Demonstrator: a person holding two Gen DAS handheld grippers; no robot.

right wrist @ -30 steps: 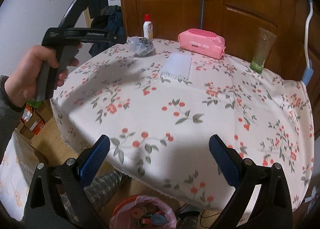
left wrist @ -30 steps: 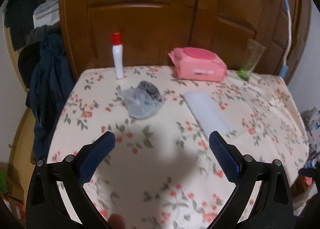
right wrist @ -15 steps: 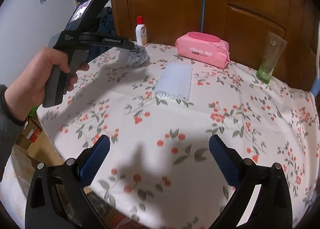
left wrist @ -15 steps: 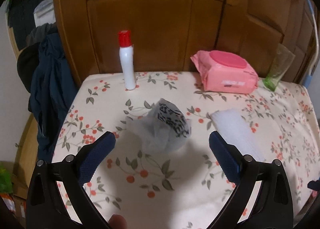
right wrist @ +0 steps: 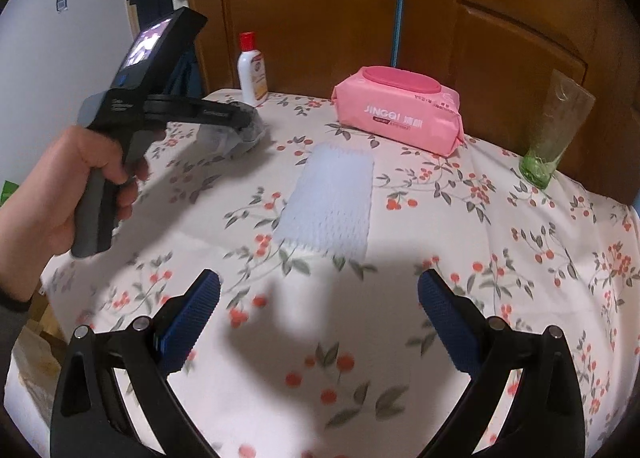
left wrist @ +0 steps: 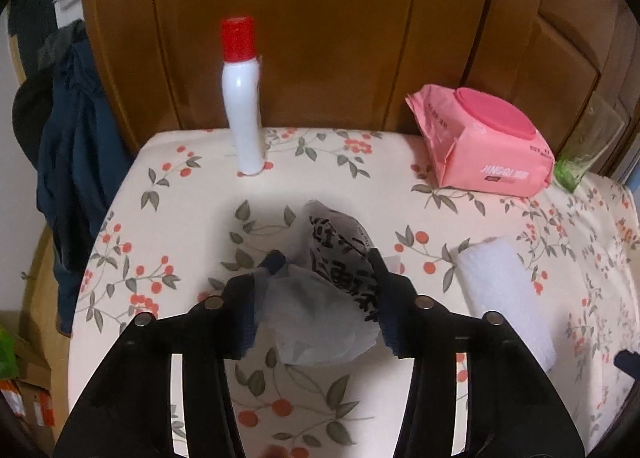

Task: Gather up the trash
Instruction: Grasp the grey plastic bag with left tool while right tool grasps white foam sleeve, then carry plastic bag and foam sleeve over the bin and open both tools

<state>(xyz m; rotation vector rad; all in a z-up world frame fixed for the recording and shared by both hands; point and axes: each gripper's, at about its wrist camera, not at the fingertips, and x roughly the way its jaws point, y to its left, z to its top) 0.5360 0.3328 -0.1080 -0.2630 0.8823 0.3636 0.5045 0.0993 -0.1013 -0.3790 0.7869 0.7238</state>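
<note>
- Left gripper (left wrist: pixel 326 258): closed around crumpled translucent plastic wrapper with black print (left wrist: pixel 332 290), resting on floral tablecloth (left wrist: pixel 168 226).
- Right gripper (right wrist: pixel 320 290): wide open, holding nothing, near white foam mesh sleeve (right wrist: pixel 330 198).

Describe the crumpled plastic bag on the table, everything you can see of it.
The crumpled plastic bag is thin, cloudy, translucent film, wrinkled into a loose wad, with a panel of bold black print on its upper right side. It lies on the floral tablecloth near the table's left end, in front of the white bottle. The left tongs are closed in on it, one blue pad pressing each side. The right-wrist view mostly hides it behind those tongs.
</note>
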